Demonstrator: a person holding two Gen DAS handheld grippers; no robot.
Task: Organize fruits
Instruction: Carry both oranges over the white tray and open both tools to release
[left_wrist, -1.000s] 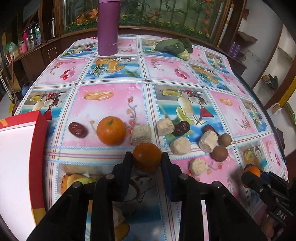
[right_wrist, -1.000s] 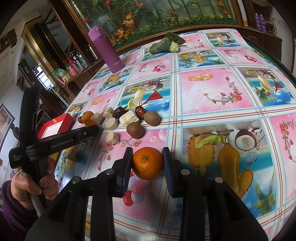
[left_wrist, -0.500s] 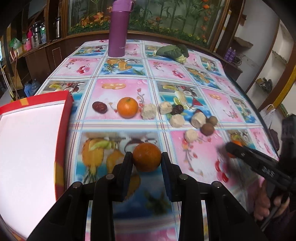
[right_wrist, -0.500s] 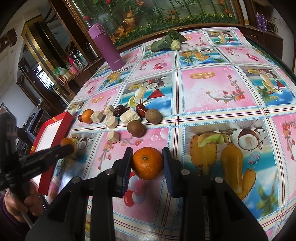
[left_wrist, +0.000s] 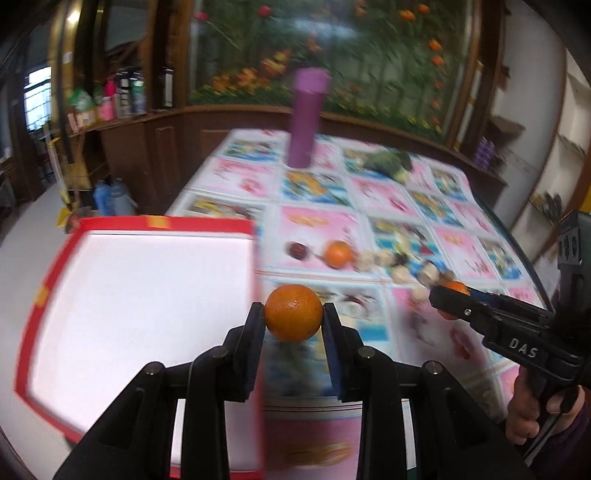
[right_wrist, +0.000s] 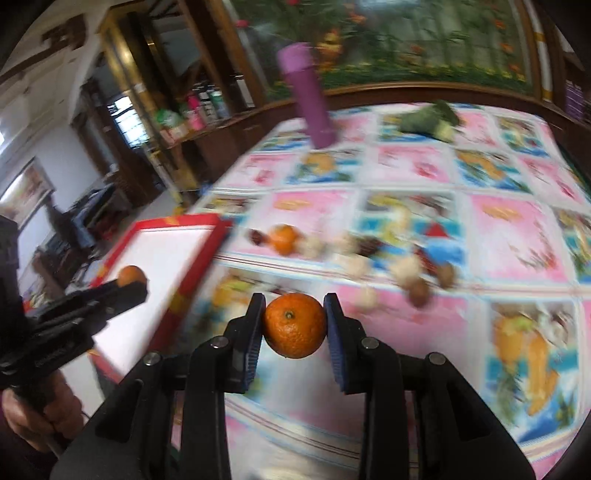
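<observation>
While both frames blur outside the fingers: only near parts sharp.
Left gripper (left_wrist: 293, 314): closed on orange (left_wrist: 293, 312), both pads touching its sides; fruit lifted above the tablecloth (left_wrist: 391, 199), just right of the red-rimmed box (left_wrist: 155, 222).
Right gripper (right_wrist: 294, 323): clamped on second orange (right_wrist: 294, 325), stem end facing camera, held off the cloth.
Box: white inside, ahead-left of both grippers.
Loose orange (left_wrist: 338, 254): on cloth ahead of left gripper, beside a dark date (left_wrist: 296, 250) and pale chunks, blurred.
Purple flask (left_wrist: 306, 118): upright, far ahead.
Writing: "DAS" on right gripper body in left view; lettering on left gripper body unreadable.
Hand (left_wrist: 532, 410): gripping right handle, lower right.
</observation>
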